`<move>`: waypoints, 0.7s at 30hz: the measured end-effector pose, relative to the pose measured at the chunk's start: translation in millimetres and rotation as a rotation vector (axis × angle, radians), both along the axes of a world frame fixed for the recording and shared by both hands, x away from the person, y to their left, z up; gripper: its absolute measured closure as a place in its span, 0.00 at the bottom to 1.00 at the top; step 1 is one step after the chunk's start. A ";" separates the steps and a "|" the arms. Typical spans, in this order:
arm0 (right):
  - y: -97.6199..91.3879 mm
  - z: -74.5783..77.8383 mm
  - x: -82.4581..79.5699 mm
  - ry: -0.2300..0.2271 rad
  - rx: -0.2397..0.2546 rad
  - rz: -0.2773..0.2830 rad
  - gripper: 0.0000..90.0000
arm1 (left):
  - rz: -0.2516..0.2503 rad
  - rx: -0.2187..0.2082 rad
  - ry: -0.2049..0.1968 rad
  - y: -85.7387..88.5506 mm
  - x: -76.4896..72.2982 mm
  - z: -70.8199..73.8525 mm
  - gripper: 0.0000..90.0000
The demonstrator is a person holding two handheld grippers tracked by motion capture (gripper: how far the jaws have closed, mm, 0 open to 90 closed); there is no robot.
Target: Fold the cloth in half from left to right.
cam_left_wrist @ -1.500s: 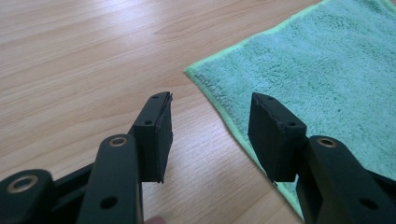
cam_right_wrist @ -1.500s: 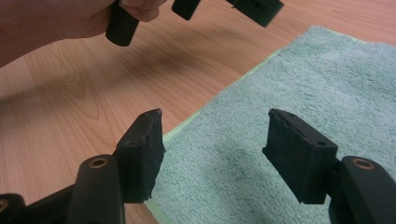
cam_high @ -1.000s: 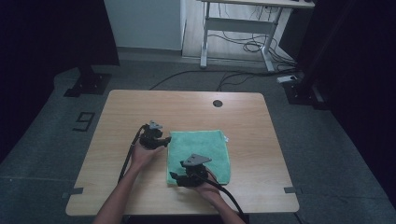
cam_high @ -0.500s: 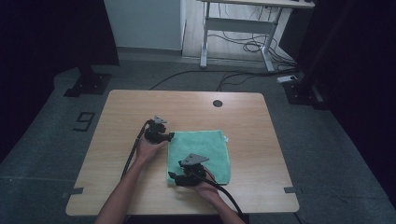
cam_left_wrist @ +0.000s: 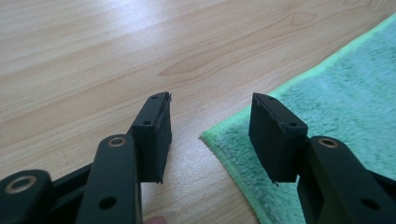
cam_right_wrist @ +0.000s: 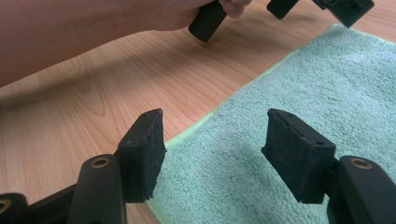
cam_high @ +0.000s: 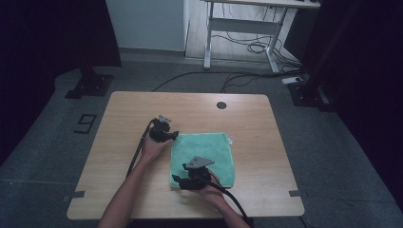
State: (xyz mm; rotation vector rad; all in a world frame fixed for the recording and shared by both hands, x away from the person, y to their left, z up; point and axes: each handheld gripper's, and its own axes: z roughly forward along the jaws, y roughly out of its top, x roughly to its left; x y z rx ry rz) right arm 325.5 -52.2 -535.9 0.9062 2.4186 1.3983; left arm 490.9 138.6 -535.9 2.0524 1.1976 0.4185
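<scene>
Both hand-held grippers stand with jaws parted and nothing between the pads. Left hand-held gripper point(cam_left_wrist: 208, 135): in its own view the two black jaws straddle a corner of the cloth, one pad over bare wood and the other over the fabric; whether either pad touches the surface cannot be told. In the high view the left hand-held gripper point(cam_high: 175, 136) sits at the cloth's far left corner, held by the left hand point(cam_high: 153, 149). Right hand-held gripper point(cam_right_wrist: 215, 154): jaws equally apart, one pad at the cloth's edge, the other above the pile, gripping nothing. In the high view the right hand-held gripper point(cam_high: 177, 180) lies at the cloth's near left corner, its grey three-cornered plate on top.

Largest item: rectangular light wooden tabletop point(cam_high: 123, 118), with a small round dark grommet point(cam_high: 221, 105) near its far edge. Next: mint-green terry cloth, roughly square point(cam_high: 214, 149), lying flat on the tabletop right of centre, towards the near side, with a paler green hem visible point(cam_left_wrist: 322, 65) point(cam_right_wrist: 289, 112). Smallest: black cable point(cam_high: 138, 152) trailing from the left hand-held gripper along the forearm
</scene>
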 end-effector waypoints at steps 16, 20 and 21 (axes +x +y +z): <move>1.0 -0.1 -0.4 0.000 0.003 -0.001 0.42 | -0.006 0.050 -0.003 -5.1 -0.5 -6.5 0.66; 1.1 0.0 -0.8 -0.002 0.003 0.000 0.42 | -0.018 0.050 -0.002 -8.6 -3.6 -6.1 0.79; 1.1 0.4 -1.3 -0.002 0.004 -0.002 0.42 | -0.017 0.050 0.000 -9.2 -4.3 -5.9 0.81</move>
